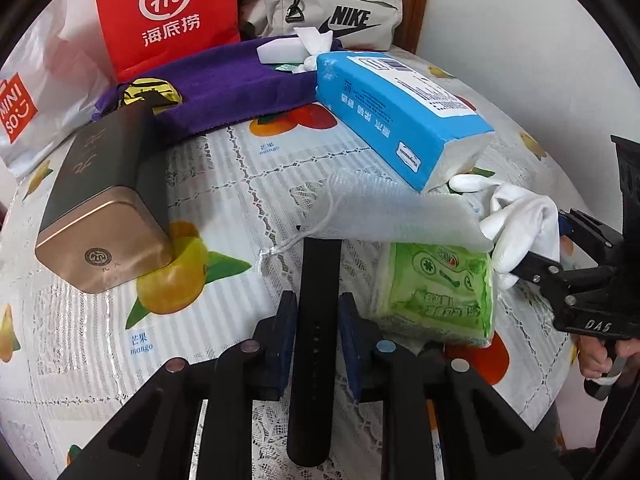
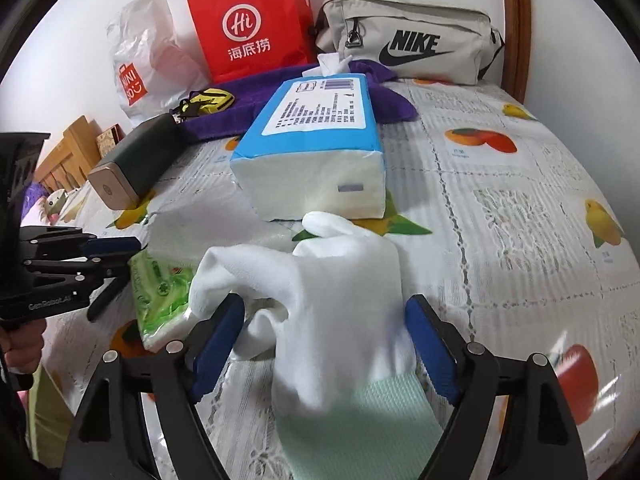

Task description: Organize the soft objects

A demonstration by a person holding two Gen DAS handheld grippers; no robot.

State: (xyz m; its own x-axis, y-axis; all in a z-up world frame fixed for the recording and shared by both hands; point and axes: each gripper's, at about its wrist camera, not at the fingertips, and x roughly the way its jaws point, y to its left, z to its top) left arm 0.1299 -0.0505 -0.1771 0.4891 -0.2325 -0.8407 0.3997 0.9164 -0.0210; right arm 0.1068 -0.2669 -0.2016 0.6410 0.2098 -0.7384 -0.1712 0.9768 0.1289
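A black strap (image 1: 316, 344) lies on the fruit-print tablecloth (image 1: 248, 184), and my left gripper (image 1: 318, 320) is shut on it, both blue pads against its sides. The strap's far end goes under a white mesh pouch (image 1: 392, 212) that rests on a green tissue pack (image 1: 436, 300). My right gripper (image 2: 324, 344) stands open around a crumpled white glove (image 2: 340, 288); the right pad (image 2: 430, 348) is at the cloth's edge, the left pad apart. A pale green cloth (image 2: 360, 428) shows beneath the glove. In the left wrist view the right gripper (image 1: 532, 248) reaches in from the right.
A blue tissue pack (image 2: 312, 148) lies just beyond the glove. A dark tin (image 1: 104, 200) lies at the left. A purple towel (image 1: 232, 84), red paper bag (image 1: 168, 12), Miniso plastic bag (image 1: 20, 108) and grey Nike pouch (image 2: 408, 44) line the back.
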